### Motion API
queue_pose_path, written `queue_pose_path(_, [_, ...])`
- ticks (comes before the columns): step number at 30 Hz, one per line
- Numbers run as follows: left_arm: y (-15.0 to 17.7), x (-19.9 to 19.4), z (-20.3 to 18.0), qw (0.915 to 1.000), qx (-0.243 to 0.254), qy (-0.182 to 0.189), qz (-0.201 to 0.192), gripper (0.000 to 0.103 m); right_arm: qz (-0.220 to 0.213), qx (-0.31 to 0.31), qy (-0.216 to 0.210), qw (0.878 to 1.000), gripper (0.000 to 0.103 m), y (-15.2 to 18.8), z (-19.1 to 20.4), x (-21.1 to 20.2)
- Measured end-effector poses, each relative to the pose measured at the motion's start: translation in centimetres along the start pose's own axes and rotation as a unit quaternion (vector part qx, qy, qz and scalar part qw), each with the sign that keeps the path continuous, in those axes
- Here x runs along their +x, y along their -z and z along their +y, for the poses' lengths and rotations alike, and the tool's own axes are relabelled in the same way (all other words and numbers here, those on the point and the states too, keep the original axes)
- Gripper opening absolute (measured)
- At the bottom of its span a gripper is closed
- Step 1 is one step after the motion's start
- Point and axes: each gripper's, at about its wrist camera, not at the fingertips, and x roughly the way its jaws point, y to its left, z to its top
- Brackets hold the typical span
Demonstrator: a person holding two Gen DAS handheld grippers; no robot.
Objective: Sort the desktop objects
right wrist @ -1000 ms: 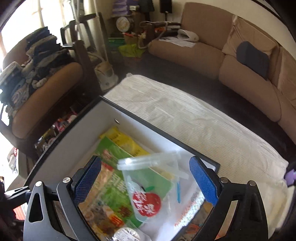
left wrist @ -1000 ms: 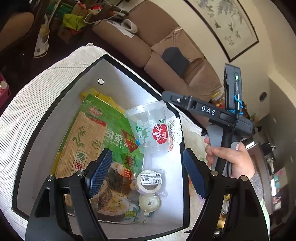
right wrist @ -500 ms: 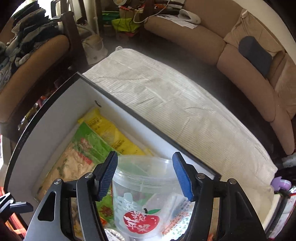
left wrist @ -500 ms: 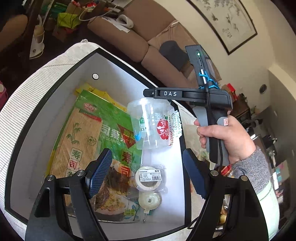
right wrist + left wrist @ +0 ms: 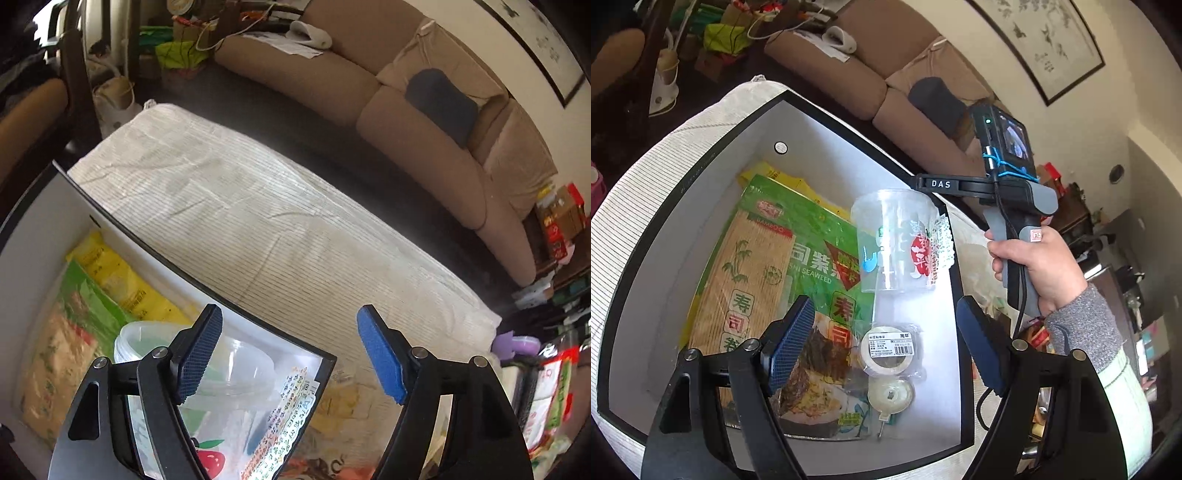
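Clear plastic cup (image 5: 897,242) seen upright inside white box (image 5: 701,206), near its right wall, beside green seaweed packet (image 5: 783,280) — tape roll (image 5: 886,350) lies closer in. Right gripper (image 5: 288,350) is spread and opening above box corner; cup sits under its left finger (image 5: 197,349), not pinched. Left gripper (image 5: 886,343) held spread over box — nothing between pads. Box rests on striped cloth (image 5: 277,214).

Brown sofa (image 5: 424,122) with a dark cushion (image 5: 441,105), framed picture (image 5: 1045,48) on the wall above
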Motion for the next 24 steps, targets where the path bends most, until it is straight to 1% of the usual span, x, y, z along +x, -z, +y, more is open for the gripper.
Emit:
queue_pose_path(2, [-0.1,-0.2,0.1,1.0,-0.003,0.003,-0.003,0.078,-0.04,0.008,-0.045,0.998,0.077,0.3,-0.5,-2.1])
queue_pose_path(3, [-0.2,-0.3,0.2,1.0,-0.005,0.005,-0.005,0.078,-0.058,0.005,-0.072,0.996,0.077,0.5,-0.6,-3.2])
queue_pose_path(4, [-0.2,-0.5,0.2,0.9999,-0.007,0.007,-0.006,0.078,-0.074,-0.006,-0.111,0.991,0.079,0.8,-0.4,-4.4])
queue_pose_path(5, [-0.2,-0.6,0.2,0.9999,-0.005,0.009,-0.005,0.078,-0.089,-0.035,-0.152,0.984,0.08,1.2,0.2,-5.8])
queue_pose_path(6, [-0.2,-0.7,0.0,0.9999,-0.001,0.009,-0.004,0.078,-0.095,-0.077,-0.171,0.978,0.082,1.6,1.0,-6.8])
queue_pose_path(7, [-0.1,-0.8,-0.1,1.0,0.005,0.007,-0.003,0.078,-0.093,-0.127,-0.167,0.973,0.09,2.1,2.2,-7.6])
queue_pose_path(8, [-0.1,-0.9,-0.2,0.9999,0.011,0.004,-0.001,0.078,-0.09,-0.179,-0.147,0.969,0.097,2.7,3.4,-8.1])
queue_pose_path(10, [0.1,-1.0,-0.4,0.9998,0.02,-0.002,0.004,0.078,-0.075,-0.275,-0.099,0.953,0.103,3.9,5.8,-8.3])
queue_pose_path(12, [0.2,-1.0,-0.2,0.9997,0.023,-0.004,0.01,0.078,-0.047,-0.347,-0.073,0.934,0.103,5.1,7.7,-7.6])
queue_pose_path(15, [0.2,-0.9,0.0,0.9995,0.025,-0.007,0.019,0.078,-0.002,-0.41,-0.058,0.91,0.103,6.4,9.3,-5.6])
queue_pose_path(16, [0.2,-0.8,0.1,0.9994,0.025,-0.007,0.021,0.078,0.007,-0.431,-0.044,0.901,0.103,6.8,9.8,-4.9])
queue_pose_path(18, [0.3,-0.7,0.4,0.9994,0.023,-0.004,0.025,0.078,0.011,-0.461,-0.013,0.887,0.103,7.5,10.0,-3.5])
queue_pose_path(19, [0.3,-0.7,0.5,0.9994,0.023,-0.004,0.026,0.078,0.014,-0.466,-0.01,0.885,0.103,7.4,10.1,-2.9])
queue_pose_path(21, [0.2,-0.7,0.7,0.9994,0.021,-0.005,0.026,0.078,0.031,-0.461,-0.026,0.887,0.103,6.8,10.2,-1.8])
queue_pose_path(23, [0.1,-0.6,0.8,0.9996,0.017,-0.006,0.024,0.078,0.051,-0.443,-0.051,0.893,0.103,5.9,10.0,-0.5])
queue_pose_path(24, [0.1,-0.6,0.9,0.9996,0.015,-0.006,0.024,0.078,0.065,-0.423,-0.068,0.901,0.103,5.4,9.8,0.2])
